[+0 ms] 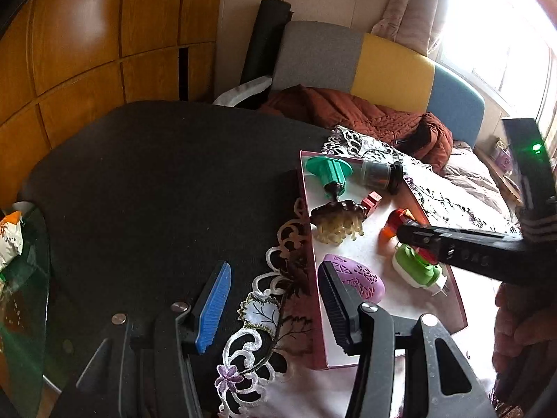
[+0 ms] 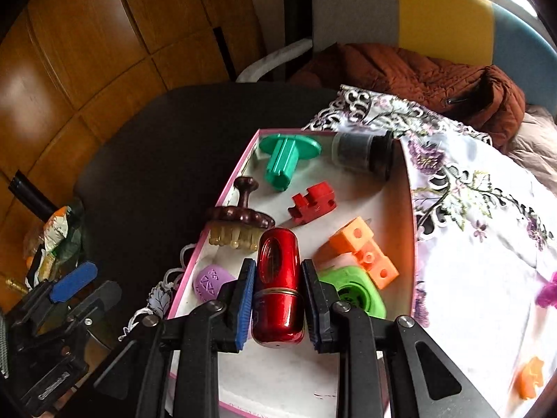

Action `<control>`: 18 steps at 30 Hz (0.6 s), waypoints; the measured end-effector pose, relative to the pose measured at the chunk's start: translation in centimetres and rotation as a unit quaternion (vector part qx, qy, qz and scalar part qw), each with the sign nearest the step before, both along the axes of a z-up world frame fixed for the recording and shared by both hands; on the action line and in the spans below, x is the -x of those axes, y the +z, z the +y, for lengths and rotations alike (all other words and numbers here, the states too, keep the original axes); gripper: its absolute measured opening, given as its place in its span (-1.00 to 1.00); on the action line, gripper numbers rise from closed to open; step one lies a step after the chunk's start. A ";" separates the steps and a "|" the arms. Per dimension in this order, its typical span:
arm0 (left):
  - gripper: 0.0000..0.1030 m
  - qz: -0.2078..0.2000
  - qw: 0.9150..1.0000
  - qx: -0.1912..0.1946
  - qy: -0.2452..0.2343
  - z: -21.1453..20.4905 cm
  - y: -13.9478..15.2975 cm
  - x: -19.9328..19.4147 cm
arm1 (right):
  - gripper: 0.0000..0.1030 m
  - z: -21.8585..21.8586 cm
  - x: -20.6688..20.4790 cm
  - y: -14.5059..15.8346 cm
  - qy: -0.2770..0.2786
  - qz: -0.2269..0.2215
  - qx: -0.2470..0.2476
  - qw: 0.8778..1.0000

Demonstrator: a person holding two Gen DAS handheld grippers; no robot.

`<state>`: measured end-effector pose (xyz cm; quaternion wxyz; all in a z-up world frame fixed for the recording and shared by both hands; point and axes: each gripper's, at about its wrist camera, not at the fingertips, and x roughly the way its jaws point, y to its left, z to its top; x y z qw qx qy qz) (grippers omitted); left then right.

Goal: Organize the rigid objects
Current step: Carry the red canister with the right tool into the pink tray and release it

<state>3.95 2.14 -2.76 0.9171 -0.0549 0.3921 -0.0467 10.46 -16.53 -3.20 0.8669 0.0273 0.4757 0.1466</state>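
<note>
The glossy red capsule-shaped canister (image 2: 277, 289) sits pinched between the right gripper (image 2: 277, 304)'s pads, hanging just above the floor of the pink-rimmed box (image 2: 222, 193), near its front. Around it lie a green plug-in device (image 2: 358, 291), orange blocks (image 2: 363, 250), a red block (image 2: 312, 203), a wooden-handled massage brush (image 2: 240, 217), a purple perforated pebble (image 2: 209, 282), a teal spool (image 2: 287, 160) and a dark jar (image 2: 363, 155). The left gripper (image 1: 275, 308) waits wide apart and empty, straddling the box's near wall. This looks like the placing step: lower the canister into the free patch, then spread the pads.
</note>
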 end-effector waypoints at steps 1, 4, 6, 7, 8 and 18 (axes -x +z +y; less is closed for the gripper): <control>0.02 -0.001 1.000 -0.002 -0.002 -0.1 0.0 0.0 | -0.49 0.3 -0.2 -0.3 0.003 0.004 0.003 1.000; 0.02 -0.004 1.000 -0.007 -0.006 -0.4 0.1 0.1 | -0.49 1.5 -1.0 -1.7 0.008 0.011 0.027 1.000; 0.02 -0.002 1.000 -0.007 -0.008 -0.5 0.2 0.1 | -0.49 1.9 -1.6 -2.8 0.009 0.025 0.033 0.999; 0.02 -0.003 1.000 -0.007 -0.009 -0.6 0.3 0.2 | -0.48 2.1 -1.9 -3.3 0.008 0.028 0.043 0.999; 0.02 -0.004 1.000 -0.009 -0.010 -0.7 0.3 0.3 | -0.49 2.3 -2.1 -3.6 0.007 0.023 0.056 0.998; 0.02 0.000 1.000 -0.014 -0.022 -1.6 0.1 0.4 | -0.43 2.2 -1.3 -4.2 0.008 0.012 0.080 0.997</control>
